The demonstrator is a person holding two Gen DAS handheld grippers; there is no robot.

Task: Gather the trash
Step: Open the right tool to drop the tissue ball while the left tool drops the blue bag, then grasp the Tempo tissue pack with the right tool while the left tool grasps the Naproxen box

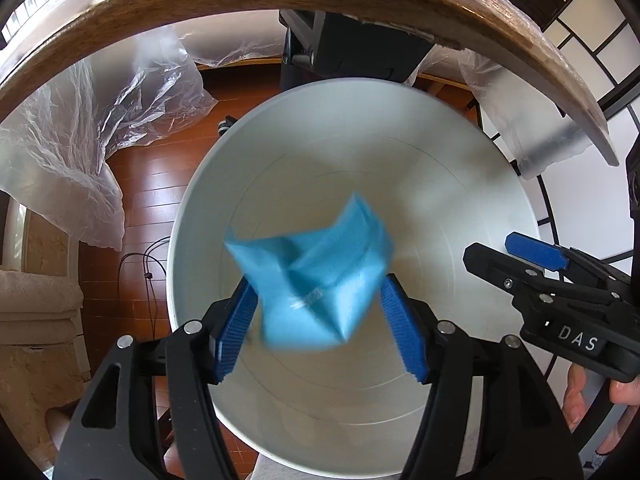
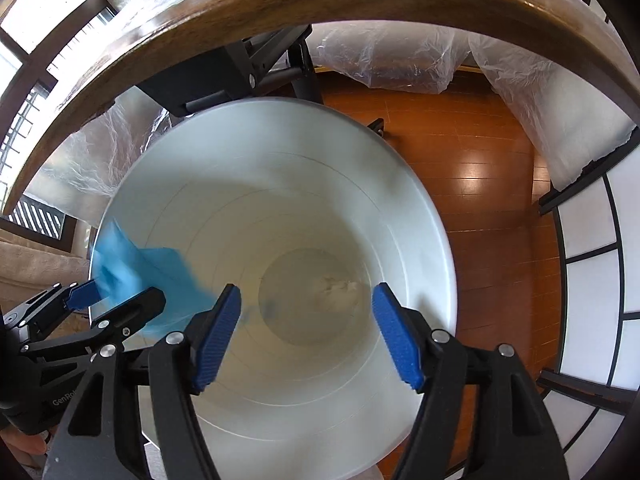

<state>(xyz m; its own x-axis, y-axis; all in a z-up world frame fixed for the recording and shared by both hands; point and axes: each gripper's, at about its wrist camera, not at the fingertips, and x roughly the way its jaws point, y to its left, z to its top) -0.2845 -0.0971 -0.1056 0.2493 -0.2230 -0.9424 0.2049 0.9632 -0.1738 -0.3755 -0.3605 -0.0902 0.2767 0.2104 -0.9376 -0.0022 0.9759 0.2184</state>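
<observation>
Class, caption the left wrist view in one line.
Crumpled blue paper between the open left gripper above a white round bin.

**Lettering on the two claws**

In the left wrist view, the black body of the right claw bears raised white letters reading "DAS". In the right wrist view, the black body of the left claw carries pale lettering "GenRo", cut off by a finger in front. Printed papers on the desk are too small to read.
</observation>
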